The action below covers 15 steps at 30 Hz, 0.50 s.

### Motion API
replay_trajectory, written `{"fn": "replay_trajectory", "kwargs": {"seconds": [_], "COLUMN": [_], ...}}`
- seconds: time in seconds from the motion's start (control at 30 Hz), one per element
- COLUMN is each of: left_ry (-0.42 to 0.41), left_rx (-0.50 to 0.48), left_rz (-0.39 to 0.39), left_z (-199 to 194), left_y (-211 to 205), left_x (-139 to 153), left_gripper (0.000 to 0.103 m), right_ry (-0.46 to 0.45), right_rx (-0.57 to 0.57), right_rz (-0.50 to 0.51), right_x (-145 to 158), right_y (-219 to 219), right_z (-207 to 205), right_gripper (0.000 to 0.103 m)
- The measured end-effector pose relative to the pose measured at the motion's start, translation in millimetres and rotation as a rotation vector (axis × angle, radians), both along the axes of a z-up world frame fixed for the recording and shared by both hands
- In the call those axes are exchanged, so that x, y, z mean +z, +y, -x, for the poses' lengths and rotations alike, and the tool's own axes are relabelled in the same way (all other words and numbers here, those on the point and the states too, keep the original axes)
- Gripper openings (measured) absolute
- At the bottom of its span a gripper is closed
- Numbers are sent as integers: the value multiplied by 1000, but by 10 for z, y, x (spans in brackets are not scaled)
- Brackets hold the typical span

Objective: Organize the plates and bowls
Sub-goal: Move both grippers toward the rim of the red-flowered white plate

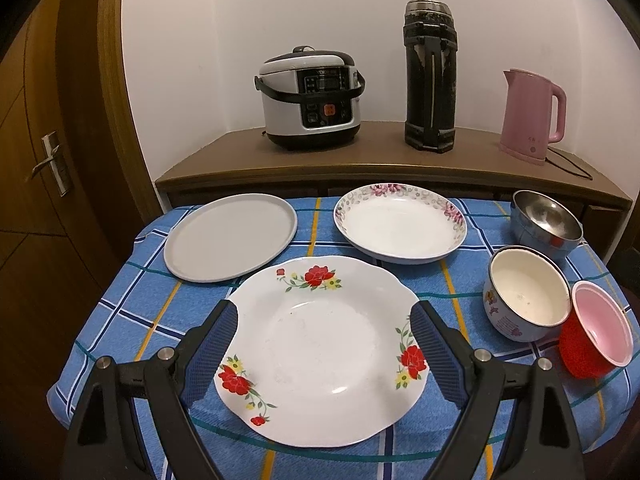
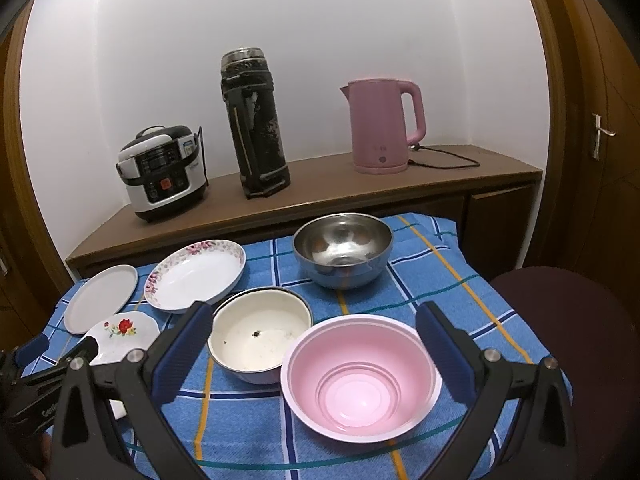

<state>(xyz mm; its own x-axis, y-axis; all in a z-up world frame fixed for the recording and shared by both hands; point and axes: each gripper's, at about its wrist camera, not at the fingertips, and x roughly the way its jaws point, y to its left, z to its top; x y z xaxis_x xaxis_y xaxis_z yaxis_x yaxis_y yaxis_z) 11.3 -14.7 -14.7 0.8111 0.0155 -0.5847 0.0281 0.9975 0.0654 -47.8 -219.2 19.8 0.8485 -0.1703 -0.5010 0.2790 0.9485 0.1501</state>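
Evidently nothing is stacked yet: three plates lie apart at the left, three bowls at the right. The left gripper (image 1: pixel 324 332) gapes over the red-flowered plate (image 1: pixel 320 352); the right gripper (image 2: pixel 314 340) hangs spread above the pink bowl (image 2: pixel 362 376), seemingly empty.

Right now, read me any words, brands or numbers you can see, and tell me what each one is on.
Rice cooker: a brand line above its display, too blurred to read.
Pink kettle: small marks and a round logo, unreadable.
Left gripper: partial white lettering "Gen" on its black body in the right wrist view, the rest cut off.
Nothing else legible.
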Motion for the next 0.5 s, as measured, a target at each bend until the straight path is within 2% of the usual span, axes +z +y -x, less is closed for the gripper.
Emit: {"fn": "replay_trajectory", "kwargs": {"seconds": [0.5], "left_ry": [12], "left_rx": [-7], "left_rz": [-11], "left_z": [-96], "left_y": [-62], "left_x": [-20], "left_gripper": [90], "right_ry": [3], "right_rx": [7], "right_rz": [15], "right_x": [-31], "right_y": [11], "right_z": [-54], "right_gripper": [103]}}
